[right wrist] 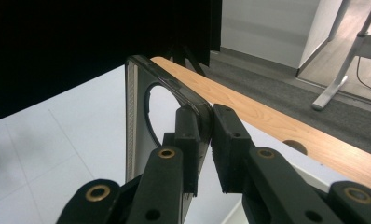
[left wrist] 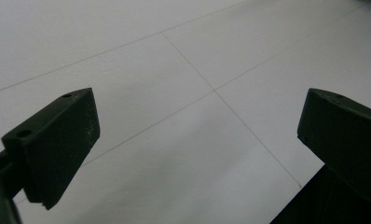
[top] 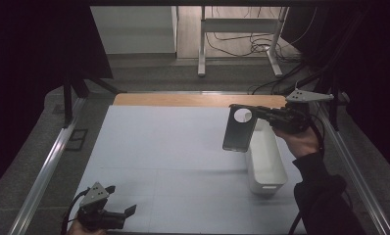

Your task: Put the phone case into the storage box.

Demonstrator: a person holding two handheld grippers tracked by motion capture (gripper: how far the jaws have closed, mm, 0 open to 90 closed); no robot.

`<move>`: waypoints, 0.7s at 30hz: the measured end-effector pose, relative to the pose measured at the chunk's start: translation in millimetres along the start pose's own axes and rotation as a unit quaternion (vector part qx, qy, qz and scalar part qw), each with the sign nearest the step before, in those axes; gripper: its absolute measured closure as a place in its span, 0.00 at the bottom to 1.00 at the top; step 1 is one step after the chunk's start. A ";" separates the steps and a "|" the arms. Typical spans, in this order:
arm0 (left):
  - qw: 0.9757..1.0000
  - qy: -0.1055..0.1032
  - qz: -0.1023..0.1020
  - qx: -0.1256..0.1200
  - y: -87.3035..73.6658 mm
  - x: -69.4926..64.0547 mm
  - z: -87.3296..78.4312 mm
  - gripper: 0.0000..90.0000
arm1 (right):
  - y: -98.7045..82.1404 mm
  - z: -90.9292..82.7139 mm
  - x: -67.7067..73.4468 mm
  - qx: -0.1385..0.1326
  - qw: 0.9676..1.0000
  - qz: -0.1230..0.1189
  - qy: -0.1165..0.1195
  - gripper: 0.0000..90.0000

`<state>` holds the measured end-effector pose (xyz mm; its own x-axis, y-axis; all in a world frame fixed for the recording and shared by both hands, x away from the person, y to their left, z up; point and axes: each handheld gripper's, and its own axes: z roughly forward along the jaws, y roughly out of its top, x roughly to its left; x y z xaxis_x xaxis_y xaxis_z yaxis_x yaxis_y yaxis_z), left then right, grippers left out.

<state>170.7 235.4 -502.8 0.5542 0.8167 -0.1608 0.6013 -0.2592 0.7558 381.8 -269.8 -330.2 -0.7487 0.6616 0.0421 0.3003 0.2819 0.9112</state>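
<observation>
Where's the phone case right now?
The phone case hangs in the right gripper, held off the table at the right of the high view, just left of the white bin; the jaws pinch its edge beside the round cutout.

No legible text or markings anywhere.

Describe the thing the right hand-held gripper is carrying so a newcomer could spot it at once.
Start at the white table and go to its right side, where a white bin stands. Held just above the bin's left rim, by the right hand-held gripper, hangs a dark phone case, flat and upright, with a large round cutout near its top.
</observation>
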 end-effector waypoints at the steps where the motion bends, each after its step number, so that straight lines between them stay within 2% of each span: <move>1: 1.000 0.000 0.000 0.000 0.0 -0.1 0.0 0.00 | 0.6 0.0 -1.8 0.000 1.000 0.000 -0.001 0.89; 14: 1.000 0.002 0.001 0.003 0.2 -0.1 0.6 0.00 | 9.2 -0.6 -23.5 -0.004 1.000 -0.004 -0.006 0.89; 21: 1.000 0.002 0.001 0.003 0.2 -0.4 0.4 0.00 | 12.1 -1.2 -37.3 0.000 1.000 -0.009 -0.021 0.89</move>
<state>170.9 234.8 -502.9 0.5532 0.8182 -0.1568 0.6033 -0.2637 0.7526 412.6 -292.0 -320.3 -0.7281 0.6855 0.0089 0.2874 0.2934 0.9118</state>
